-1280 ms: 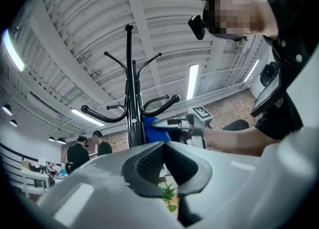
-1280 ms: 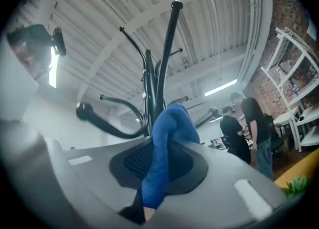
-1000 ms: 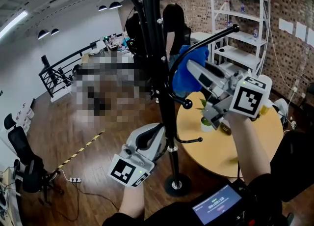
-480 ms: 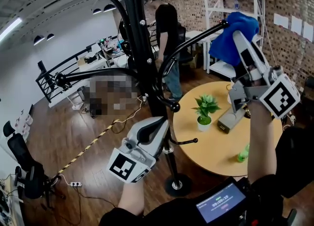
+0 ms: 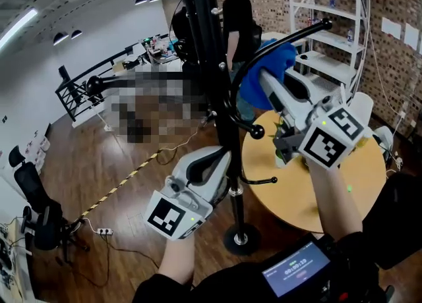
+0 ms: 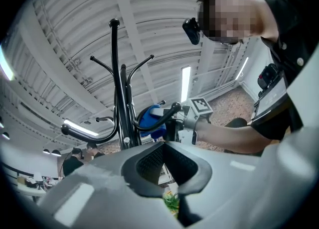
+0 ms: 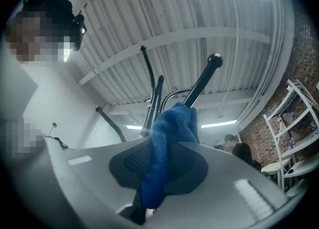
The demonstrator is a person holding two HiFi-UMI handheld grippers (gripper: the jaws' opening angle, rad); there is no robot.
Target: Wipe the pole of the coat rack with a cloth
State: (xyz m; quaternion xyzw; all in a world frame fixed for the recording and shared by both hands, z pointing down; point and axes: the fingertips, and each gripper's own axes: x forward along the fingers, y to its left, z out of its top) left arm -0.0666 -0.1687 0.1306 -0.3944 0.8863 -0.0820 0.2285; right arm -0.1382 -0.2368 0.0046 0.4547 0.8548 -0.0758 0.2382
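We saw the coat rack's black pole (image 5: 212,64) standing upright, its long axis running from the base (image 5: 239,237) on the floor straight up. The blue cloth (image 5: 260,81) sat bunched just right of it, beside a curved hook arm (image 5: 280,39), clamped in the right gripper (image 5: 270,91). The left gripper (image 5: 212,163), closed and empty, sat beside the pole lower down.

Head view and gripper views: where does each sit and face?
Head view: head-mounted, facing down at the pole; both forearms, left gripper and right gripper show.
Left gripper view: on the left gripper, facing up past its shut, empty jaws; the right forearm and torso show.
Right gripper view: on the right gripper, facing up past the clamped cloth; the person's head shows.
All three share pole and cloth.
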